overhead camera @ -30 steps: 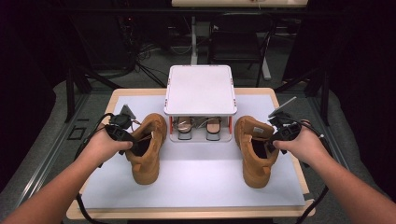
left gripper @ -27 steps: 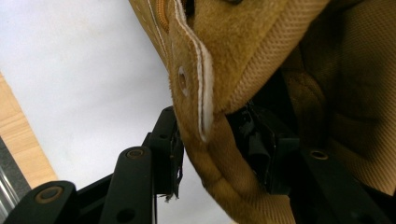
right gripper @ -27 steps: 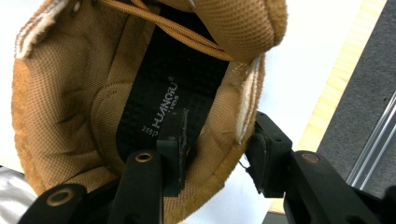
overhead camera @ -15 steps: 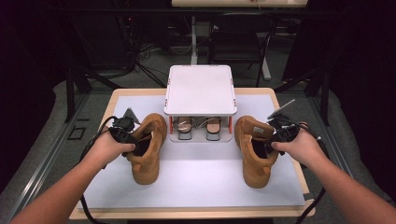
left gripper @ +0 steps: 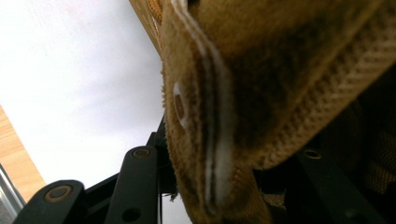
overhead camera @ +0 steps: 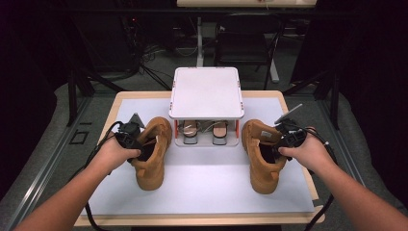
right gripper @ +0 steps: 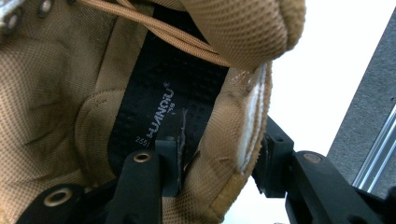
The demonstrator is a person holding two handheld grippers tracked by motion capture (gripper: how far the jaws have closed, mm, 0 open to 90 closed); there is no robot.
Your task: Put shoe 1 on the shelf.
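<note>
Two tan ankle boots stand on the white mat (overhead camera: 207,185) that covers the wooden table (overhead camera: 115,103). The left boot (overhead camera: 153,161) sits in the lower left of centre in the high view, toe pointing toward the bottom edge and its open collar toward the rack. The right boot (overhead camera: 262,159) mirrors it in the lower right of centre. Both are sandy brown with a rounded toe, a thick sole of the same colour and a dark opening at the top.

The left gripper (overhead camera: 139,153) is at the collar of the left boot, held by the left hand (overhead camera: 113,153). In the left gripper view the boot's upper edge, a folded tan flap with pale stitching, a metal eyelet and mesh lining, runs between the two black jaws; these have just been closing and now clamp that edge.

The right gripper (overhead camera: 276,150), in the right hand (overhead camera: 308,153), is at the collar of the right boot. In the right gripper view one jaw lies inside the boot, over the black insole with its printed label, and the other outside, so the padded collar wall is pinched between them. A tan lace crosses the upper part of that view, below the mesh tongue.

Between and behind the boots, at the centre of the high view, stands a white shoe rack (overhead camera: 206,91) with a pair of sandals (overhead camera: 206,134) under its flat top.
</note>
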